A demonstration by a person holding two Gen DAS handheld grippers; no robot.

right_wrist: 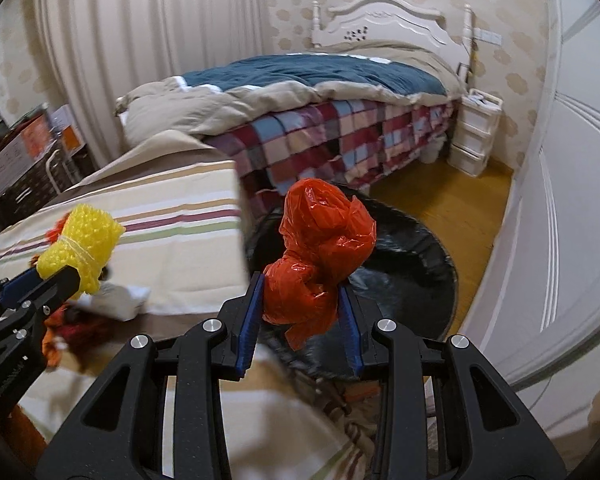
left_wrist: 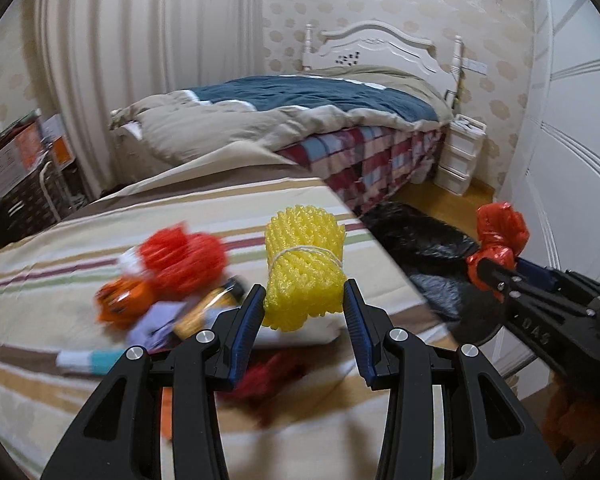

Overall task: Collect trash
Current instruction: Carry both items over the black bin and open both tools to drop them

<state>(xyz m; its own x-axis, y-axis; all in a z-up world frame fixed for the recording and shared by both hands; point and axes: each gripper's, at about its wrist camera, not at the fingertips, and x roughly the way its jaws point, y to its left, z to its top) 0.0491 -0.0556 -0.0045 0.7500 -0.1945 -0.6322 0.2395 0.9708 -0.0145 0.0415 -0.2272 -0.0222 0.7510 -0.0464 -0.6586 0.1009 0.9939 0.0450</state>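
Note:
My left gripper [left_wrist: 304,300] is shut on a yellow foam net roll [left_wrist: 304,268] tied with string, held above the striped bedspread [left_wrist: 80,264]; the roll also shows in the right wrist view [right_wrist: 88,244]. My right gripper [right_wrist: 302,300] is shut on a crumpled red plastic bag [right_wrist: 320,248], held over the open black trash bag [right_wrist: 416,264] on the floor; the red bag also shows in the left wrist view [left_wrist: 500,232]. More trash lies on the bedspread: a red net [left_wrist: 184,256], an orange wrapper [left_wrist: 120,300], a purple scrap [left_wrist: 152,324].
A bed with a blue and beige quilt [left_wrist: 300,100] and a checked sheet [right_wrist: 340,140] stands behind. White drawers [right_wrist: 474,136] sit by the headboard. A white wardrobe door [right_wrist: 560,220] is at right. Boxes [left_wrist: 20,168] stand at left.

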